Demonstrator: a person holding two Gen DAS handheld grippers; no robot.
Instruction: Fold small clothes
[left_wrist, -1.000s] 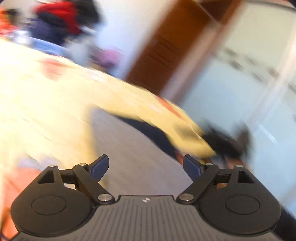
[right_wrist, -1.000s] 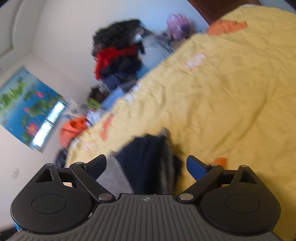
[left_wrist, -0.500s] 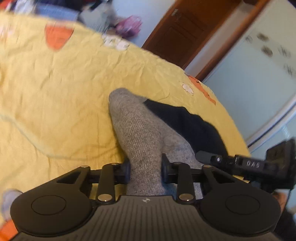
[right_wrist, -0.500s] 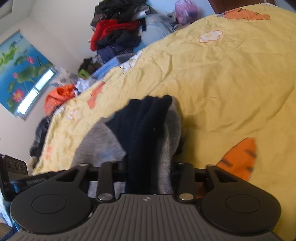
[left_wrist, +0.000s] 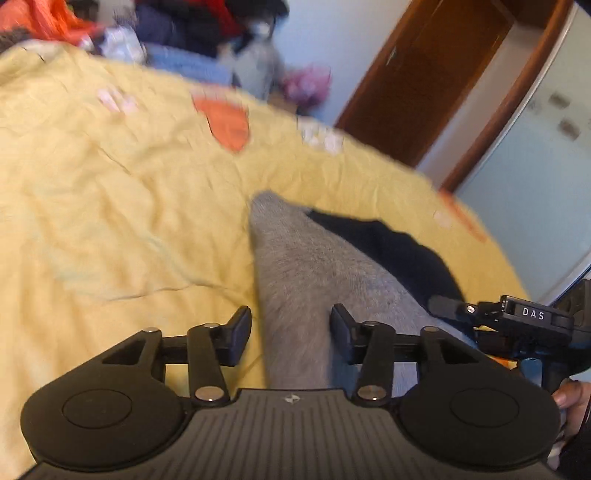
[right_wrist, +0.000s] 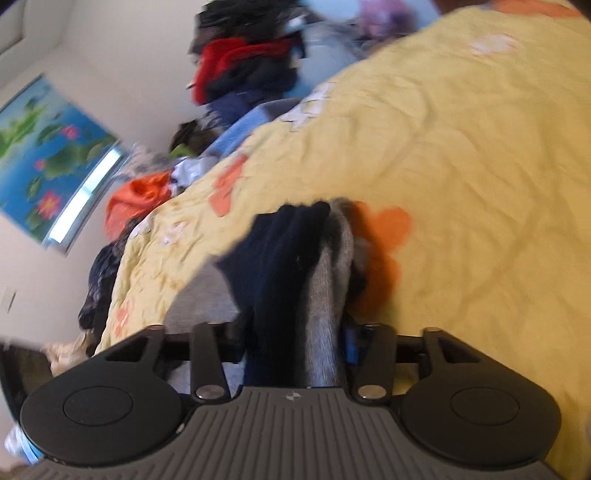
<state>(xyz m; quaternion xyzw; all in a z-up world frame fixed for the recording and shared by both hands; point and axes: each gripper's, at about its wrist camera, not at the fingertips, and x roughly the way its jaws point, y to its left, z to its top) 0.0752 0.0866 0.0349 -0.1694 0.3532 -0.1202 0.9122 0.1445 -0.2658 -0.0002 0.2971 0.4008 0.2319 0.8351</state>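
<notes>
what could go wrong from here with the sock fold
1. The left hand-held gripper has just been opening; a gap shows beside the grey sock between its fingers, so that end may slip free.
2. The right hand-held gripper has also been opening around bunched navy and grey fabric; layers could separate.
3. The sock lies near the yellow bedspread edge and might slide off.
</notes>
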